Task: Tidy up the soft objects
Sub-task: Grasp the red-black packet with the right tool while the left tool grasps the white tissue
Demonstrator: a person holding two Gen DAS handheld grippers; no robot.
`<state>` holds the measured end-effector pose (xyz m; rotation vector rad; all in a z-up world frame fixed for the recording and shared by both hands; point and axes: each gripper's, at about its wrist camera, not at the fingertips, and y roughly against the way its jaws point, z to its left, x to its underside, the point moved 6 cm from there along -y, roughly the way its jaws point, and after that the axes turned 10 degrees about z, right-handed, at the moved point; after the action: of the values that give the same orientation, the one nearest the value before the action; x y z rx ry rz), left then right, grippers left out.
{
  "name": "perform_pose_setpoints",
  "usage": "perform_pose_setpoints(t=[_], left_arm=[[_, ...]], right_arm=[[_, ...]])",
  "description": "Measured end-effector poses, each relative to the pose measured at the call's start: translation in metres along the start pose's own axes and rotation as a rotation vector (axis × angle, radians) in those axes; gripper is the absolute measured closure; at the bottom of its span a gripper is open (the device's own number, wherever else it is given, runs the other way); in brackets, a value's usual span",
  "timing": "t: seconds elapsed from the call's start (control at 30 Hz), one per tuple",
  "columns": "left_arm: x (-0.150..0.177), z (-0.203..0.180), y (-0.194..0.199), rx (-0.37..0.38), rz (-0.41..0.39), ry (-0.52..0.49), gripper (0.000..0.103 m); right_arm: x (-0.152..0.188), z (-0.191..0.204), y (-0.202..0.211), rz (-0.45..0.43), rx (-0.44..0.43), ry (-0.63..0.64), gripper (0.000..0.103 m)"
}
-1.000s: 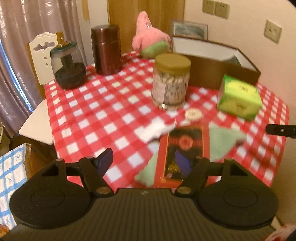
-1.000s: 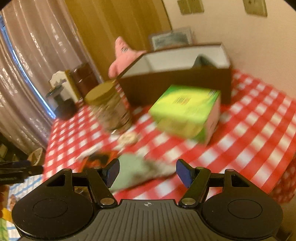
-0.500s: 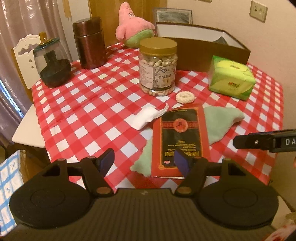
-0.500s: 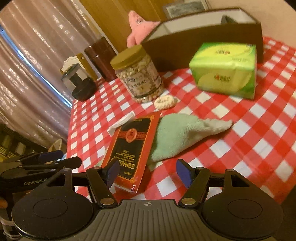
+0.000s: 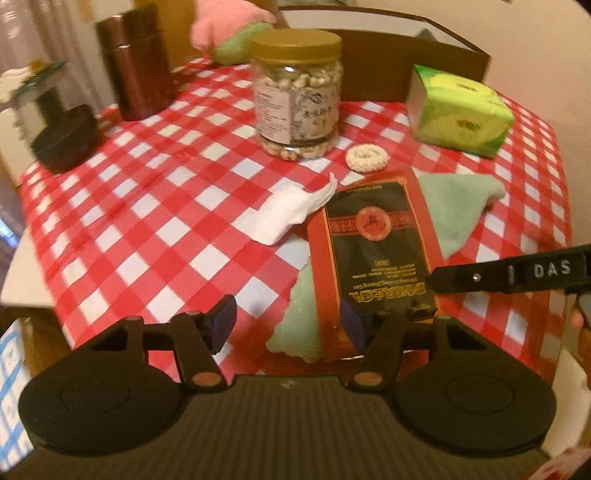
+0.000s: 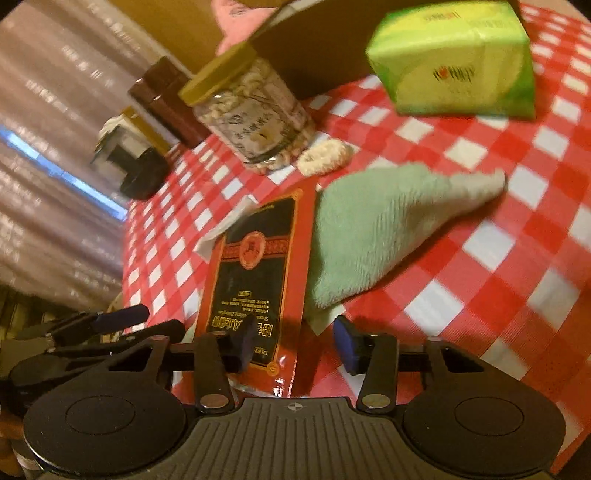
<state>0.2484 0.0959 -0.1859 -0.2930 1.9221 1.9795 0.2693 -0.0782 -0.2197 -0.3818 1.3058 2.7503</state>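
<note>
1. Across the worktop (image 5: 155, 206) lies a red-and-white checked cloth that hangs over its edges.
2. Along the far side stand a dark brown cylindrical canister (image 5: 138, 62), a clear jar with a dark base (image 5: 55, 125) and a clear plastic jar of pale nuts with a gold lid (image 5: 297, 96).
3. Behind them sit a pink plush star toy (image 5: 225, 27) and an open brown cardboard box (image 5: 406, 66); beside the box rests a green tissue pack (image 5: 460, 110).
4. Near the front edge a pale green soft cloth (image 6: 376, 225) lies flat, partly under a red-and-black flat packet (image 5: 373, 251).
5. A crumpled white tissue (image 5: 288, 214) lies just left of the packet, and a cream knitted ring (image 5: 367, 158) lies just in front of the nut jar.
6. Sheer curtains with a strip of daylight fill the left of the right wrist view; a cream wall rises behind the box.
7. The left tool (image 5: 286, 323) has its jaws apart and closing over the cloth's near corner and the packet's edge, not pressing them.
8. The right tool (image 6: 293, 343) is also apart and closing, with the packet's near end between its jaws.
</note>
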Motion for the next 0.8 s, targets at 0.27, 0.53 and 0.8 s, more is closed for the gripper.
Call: perform_pose_setpoints(t=[0.27,0.53,0.8], left_arm=[[0.000,0.023,-0.026,0.140,0.018,-0.177,0.059],[0.004,0.033,-0.033,0.205,0.029,-0.270,0.061],[0.002,0.038,-0.036,0.218,0.022,-0.279,0.060]], right_arm=[[0.016,0.017,-0.008,-0.130,0.016,-0.157,0.076],[0.020,0.049,0.000,-0.207,0.008,-0.164,0.076],[0.012,0.031,-0.013,-0.173,-0.057,-0.235,0.076]])
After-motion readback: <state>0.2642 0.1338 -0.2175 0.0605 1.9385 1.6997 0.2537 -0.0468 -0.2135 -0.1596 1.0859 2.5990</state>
